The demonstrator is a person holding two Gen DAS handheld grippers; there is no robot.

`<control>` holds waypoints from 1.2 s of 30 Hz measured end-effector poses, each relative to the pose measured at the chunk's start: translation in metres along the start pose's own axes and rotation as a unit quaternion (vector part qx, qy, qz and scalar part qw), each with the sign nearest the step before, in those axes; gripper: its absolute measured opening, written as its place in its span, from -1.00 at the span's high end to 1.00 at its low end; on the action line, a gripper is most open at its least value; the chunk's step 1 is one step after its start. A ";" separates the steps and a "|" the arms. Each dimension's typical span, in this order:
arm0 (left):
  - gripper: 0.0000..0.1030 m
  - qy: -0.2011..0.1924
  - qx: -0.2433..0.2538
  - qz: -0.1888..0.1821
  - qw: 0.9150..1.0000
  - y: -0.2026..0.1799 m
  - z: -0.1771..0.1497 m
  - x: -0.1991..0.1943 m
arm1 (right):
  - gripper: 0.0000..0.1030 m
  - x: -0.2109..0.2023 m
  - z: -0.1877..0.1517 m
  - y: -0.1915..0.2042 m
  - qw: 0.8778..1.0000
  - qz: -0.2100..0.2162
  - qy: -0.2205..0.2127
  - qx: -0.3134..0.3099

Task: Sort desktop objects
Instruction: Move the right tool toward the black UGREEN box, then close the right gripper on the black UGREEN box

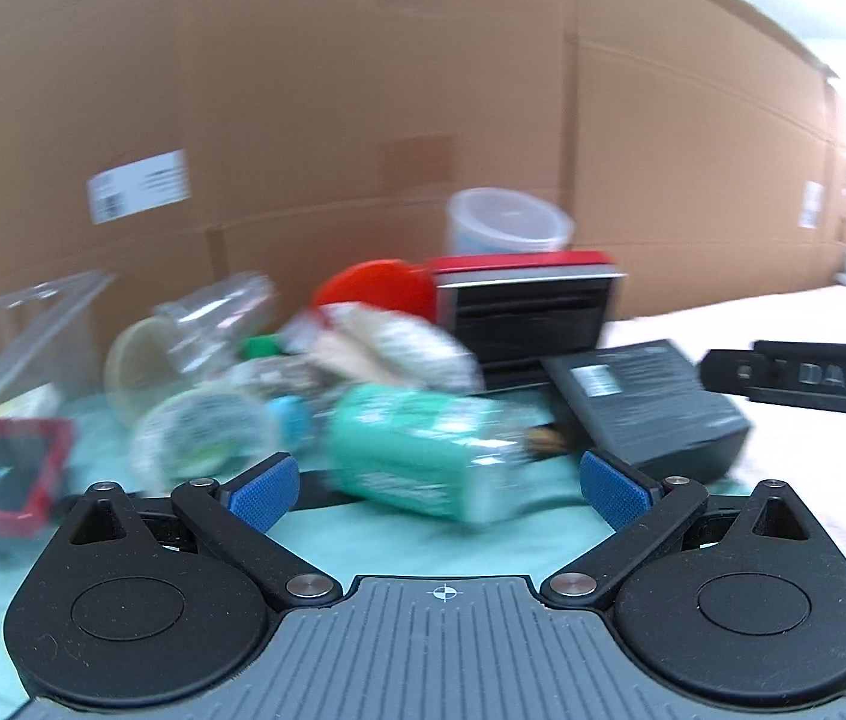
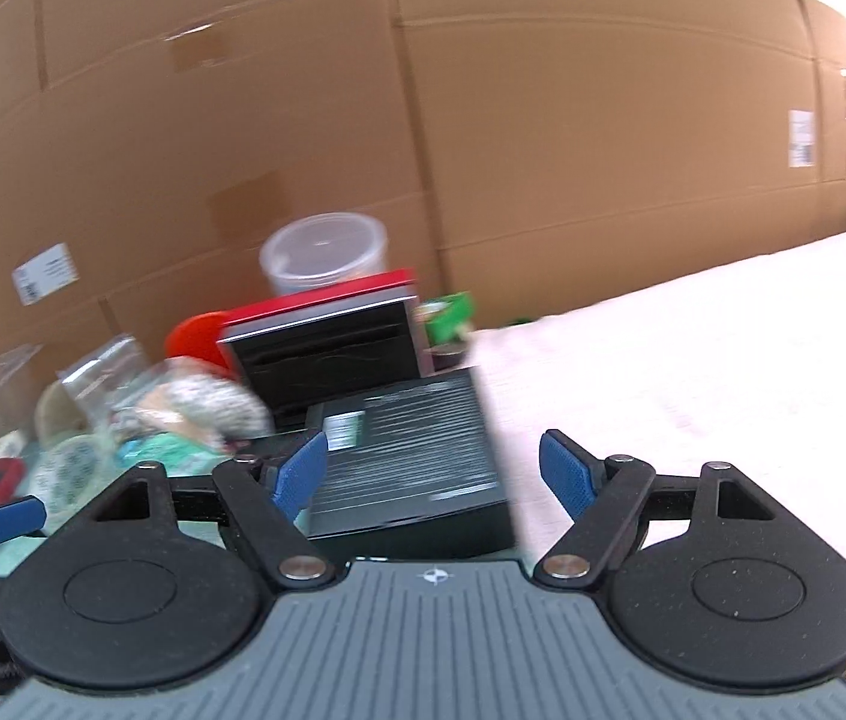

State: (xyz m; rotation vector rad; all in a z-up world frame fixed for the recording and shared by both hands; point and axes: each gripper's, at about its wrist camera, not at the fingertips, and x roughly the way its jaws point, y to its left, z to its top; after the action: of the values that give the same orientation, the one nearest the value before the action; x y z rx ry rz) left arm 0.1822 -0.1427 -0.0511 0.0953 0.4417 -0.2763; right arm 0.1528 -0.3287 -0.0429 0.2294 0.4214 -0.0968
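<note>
In front of the cardboard wall [image 1: 363, 90], motion blur smears the clutter, so labels stay unreadable. The teal bottle [image 1: 417, 456] lies on its side between the left gripper's [image 1: 441, 489] spread, empty jaws. The right gripper [image 2: 435, 474] gapes unloaded over the black box [image 2: 411, 456].

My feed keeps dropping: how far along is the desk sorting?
Nothing looks sorted yet: the teal bottle, black box, red-topped case and clear tub sit heaped together. Nothing is in hand; the left hand-held gripper and right hand-held gripper are open and empty. The whole pile is left.
</note>
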 end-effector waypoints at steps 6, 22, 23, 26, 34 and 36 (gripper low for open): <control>-0.99 0.003 0.022 -0.047 0.999 -0.041 0.000 0.011 | -0.41 0.009 0.001 -0.032 1.000 0.008 0.016 0.020; -1.00 0.014 0.050 -0.064 0.997 -0.074 0.005 0.071 | -0.42 0.061 0.007 -0.041 0.995 0.073 0.057 0.036; -1.00 0.015 0.051 -0.067 0.996 -0.075 0.006 0.074 | -0.40 0.064 0.007 -0.040 0.995 0.075 0.060 0.033; -1.00 0.017 0.061 -0.082 0.995 -0.081 0.006 0.081 | -0.36 0.070 0.007 -0.041 0.994 0.081 0.067 0.033; -0.98 0.039 0.066 -0.094 0.993 -0.084 0.001 0.092 | -0.27 0.075 0.005 -0.040 0.987 0.124 0.093 0.045; -0.99 0.039 0.065 -0.099 0.992 -0.082 0.000 0.091 | -0.27 0.073 0.004 -0.038 0.987 0.122 0.094 0.045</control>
State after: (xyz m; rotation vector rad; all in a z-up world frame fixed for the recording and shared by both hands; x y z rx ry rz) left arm 0.2382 -0.2434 -0.0930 0.1906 0.5112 -0.4977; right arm 0.2155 -0.3704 -0.0772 0.3789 0.5743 0.1468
